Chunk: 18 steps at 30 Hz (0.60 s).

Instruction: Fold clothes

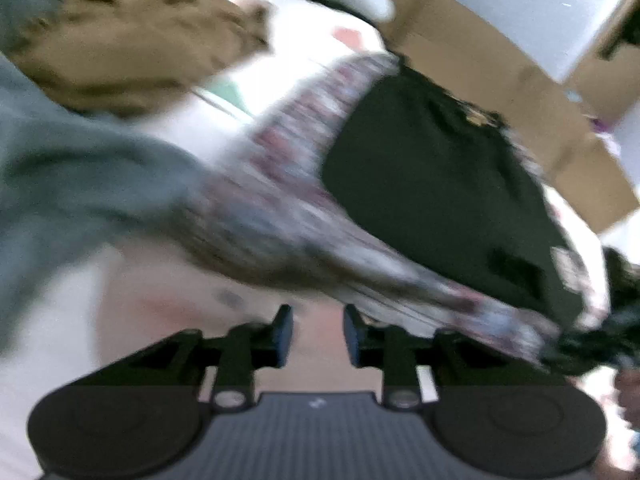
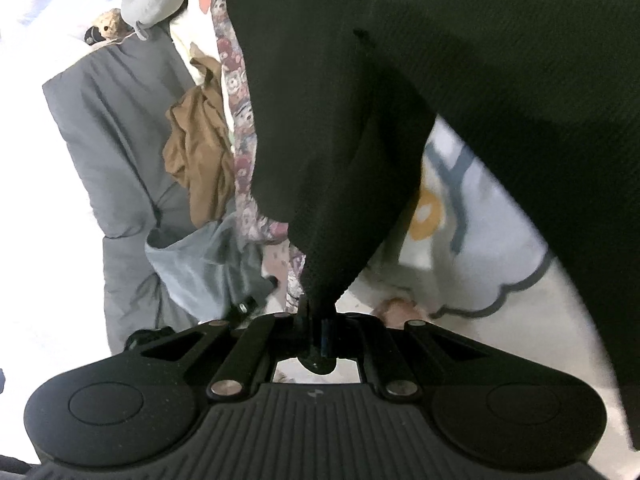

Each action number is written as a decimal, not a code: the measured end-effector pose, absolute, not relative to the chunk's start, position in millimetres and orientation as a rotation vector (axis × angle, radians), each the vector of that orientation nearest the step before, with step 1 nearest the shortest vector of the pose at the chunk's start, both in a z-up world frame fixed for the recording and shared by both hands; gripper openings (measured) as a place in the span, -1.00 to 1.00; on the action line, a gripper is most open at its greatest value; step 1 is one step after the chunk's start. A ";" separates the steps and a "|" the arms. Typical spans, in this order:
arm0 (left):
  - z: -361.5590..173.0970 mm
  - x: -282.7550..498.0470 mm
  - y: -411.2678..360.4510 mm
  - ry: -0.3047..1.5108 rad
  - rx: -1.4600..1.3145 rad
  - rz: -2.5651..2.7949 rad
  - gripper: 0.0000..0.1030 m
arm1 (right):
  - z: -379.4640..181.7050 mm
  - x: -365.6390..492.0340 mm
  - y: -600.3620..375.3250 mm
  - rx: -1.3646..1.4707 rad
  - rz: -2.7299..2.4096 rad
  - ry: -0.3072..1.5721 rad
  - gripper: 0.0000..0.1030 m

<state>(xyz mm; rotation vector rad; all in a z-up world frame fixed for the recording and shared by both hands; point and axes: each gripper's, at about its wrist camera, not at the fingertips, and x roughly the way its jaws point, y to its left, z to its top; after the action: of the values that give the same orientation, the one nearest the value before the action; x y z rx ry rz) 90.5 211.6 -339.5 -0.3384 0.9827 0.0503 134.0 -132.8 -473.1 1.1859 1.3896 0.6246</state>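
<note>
right wrist view is mostly filled by the black garment (image 2: 460, 80), which is hanging down in front of my camera and narrowing to a bunched corner at the bottom. my right gripper (image 2: 316, 332) is clamping that corner, its jaws pressed together on the black cloth with a little fold sticking out behind them. behind the black garment a pale bedsheet (image 2: 472, 240) with a grey and yellow print is lying flat. to the left a grey padded cover (image 2: 104, 120) is spreading over the bed, and on it a brown garment (image 2: 200, 152) is sitting crumpled. just below the brown one a grey-blue garment (image 2: 188, 264) is lying in a heap. a patterned cloth (image 2: 240, 120) with small reddish figures is running along the left edge of the black garment, touching it.

left wrist view is blurred. here the black garment (image 1: 432, 184) is lying on the patterned cloth (image 1: 280, 208), which is stretching across the picture. the brown garment (image 1: 132, 40) is sitting at the upper left and the grey-blue garment (image 1: 80, 184) at the left. cardboard boxes (image 1: 500, 64) are standing behind the bed. my left gripper (image 1: 318, 336) is standing with its jaws apart, and nothing is between them; only pale sheet is showing in the gap. its fingertips (image 1: 284, 334) are staying just short of the patterned cloth, not touching it.
</note>
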 end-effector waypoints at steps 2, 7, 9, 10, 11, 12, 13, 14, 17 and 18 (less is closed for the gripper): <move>-339.7 94.9 225.4 0.963 -0.293 0.097 -0.13 | -471.9 136.6 -137.8 1.167 0.612 1.378 -0.99; -346.3 112.4 236.5 0.955 -0.205 0.118 -0.04 | -471.2 141.1 -146.7 1.142 0.592 1.364 -0.99; -350.1 119.4 235.3 0.959 -0.181 0.106 -0.04 | -472.1 141.2 -148.4 1.134 0.588 1.366 -0.99; -352.2 122.0 234.7 0.960 -0.169 0.099 -0.03 | -472.6 141.1 -148.7 1.131 0.586 1.368 -0.99; -354.2 124.6 234.0 0.961 -0.156 0.093 -0.03 | -473.2 141.0 -149.0 1.126 0.584 1.371 -0.99; -356.2 127.2 233.5 0.961 -0.141 0.088 -0.03 | -473.8 140.8 -149.3 1.120 0.584 1.375 -0.99; -357.3 128.5 233.1 0.961 -0.132 0.084 -0.03 | -474.5 140.7 -149.5 1.115 0.582 1.378 -0.99; -357.4 128.6 232.8 0.963 -0.132 0.077 -0.03 | -474.7 140.6 -149.4 1.110 0.581 1.380 -0.99; -357.6 128.9 231.9 0.970 -0.131 0.056 -0.03 | -475.6 140.7 -149.2 1.103 0.579 1.384 -0.99; -357.7 129.0 231.5 0.972 -0.131 0.049 -0.04 | -476.0 140.8 -149.1 1.101 0.578 1.385 -0.99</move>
<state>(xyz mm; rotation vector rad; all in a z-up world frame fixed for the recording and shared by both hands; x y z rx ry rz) 129.0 231.5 -357.7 -0.1315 0.9724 0.0487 140.8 -149.1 -476.0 1.1006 1.3849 0.5782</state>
